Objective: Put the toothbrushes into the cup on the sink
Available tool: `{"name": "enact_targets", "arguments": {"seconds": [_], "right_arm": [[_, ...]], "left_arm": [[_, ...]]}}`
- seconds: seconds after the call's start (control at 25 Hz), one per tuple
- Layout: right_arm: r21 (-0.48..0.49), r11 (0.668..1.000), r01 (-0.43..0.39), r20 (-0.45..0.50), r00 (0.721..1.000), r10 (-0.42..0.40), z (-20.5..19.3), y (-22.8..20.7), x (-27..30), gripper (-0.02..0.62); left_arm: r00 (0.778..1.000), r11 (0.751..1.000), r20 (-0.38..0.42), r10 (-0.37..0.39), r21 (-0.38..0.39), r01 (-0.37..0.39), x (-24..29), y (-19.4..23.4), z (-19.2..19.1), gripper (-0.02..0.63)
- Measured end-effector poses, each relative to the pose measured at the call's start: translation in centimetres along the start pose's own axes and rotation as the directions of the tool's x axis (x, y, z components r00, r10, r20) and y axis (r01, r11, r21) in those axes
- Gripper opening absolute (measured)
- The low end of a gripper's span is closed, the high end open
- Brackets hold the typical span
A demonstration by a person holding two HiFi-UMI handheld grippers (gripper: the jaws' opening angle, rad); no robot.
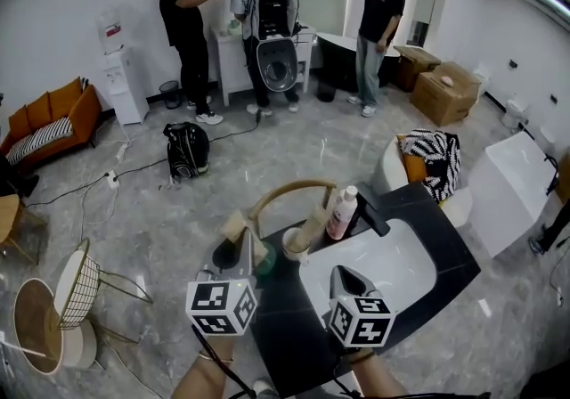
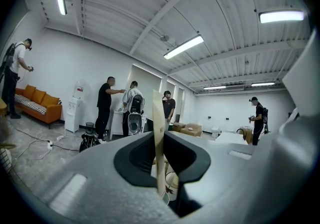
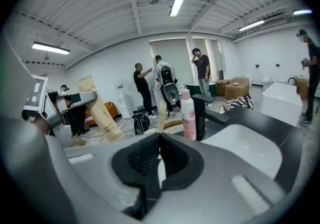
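Observation:
A beige toothbrush packet (image 1: 234, 226), printed TOOTH BRUSH, is clamped in my left gripper (image 1: 240, 250) just left of the black sink counter (image 1: 445, 250). Seen edge-on in the left gripper view, the packet (image 2: 159, 138) stands upright between the shut pads. The right gripper view shows that same packet (image 3: 102, 115) tilted in the left gripper (image 3: 65, 103). A white cup (image 1: 296, 246) stands on the counter's left corner with another packet (image 1: 313, 224) upright in it. My right gripper (image 1: 347, 286) hangs over the basin's near rim, shut (image 3: 159, 140) and empty.
A pink bottle (image 1: 342, 213) and a black faucet (image 1: 370, 210) stand behind the white basin (image 1: 392, 268). A curved wooden chair back (image 1: 289, 188) is just beyond the counter. A wire side table (image 1: 76, 290) sits left, a white tub (image 1: 512, 179) right. Three people stand far back.

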State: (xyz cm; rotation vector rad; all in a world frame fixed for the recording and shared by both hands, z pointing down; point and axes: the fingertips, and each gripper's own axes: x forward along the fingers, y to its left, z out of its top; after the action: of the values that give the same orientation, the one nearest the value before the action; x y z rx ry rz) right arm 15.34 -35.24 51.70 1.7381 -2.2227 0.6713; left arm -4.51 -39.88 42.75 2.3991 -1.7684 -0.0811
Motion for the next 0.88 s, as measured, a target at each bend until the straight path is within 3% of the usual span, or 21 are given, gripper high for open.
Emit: {"name": "enact_targets", "arguments": {"seconds": [0.88], "right_arm": [[0.038, 0.998, 0.042, -0.057, 0.998, -0.04, -1.7, -2.0, 1.6, 0.003]], "left_arm": [[0.994, 1.0, -0.111, -0.003, -0.004, 0.003, 2.8, 1.0, -5.0, 0.043]]}}
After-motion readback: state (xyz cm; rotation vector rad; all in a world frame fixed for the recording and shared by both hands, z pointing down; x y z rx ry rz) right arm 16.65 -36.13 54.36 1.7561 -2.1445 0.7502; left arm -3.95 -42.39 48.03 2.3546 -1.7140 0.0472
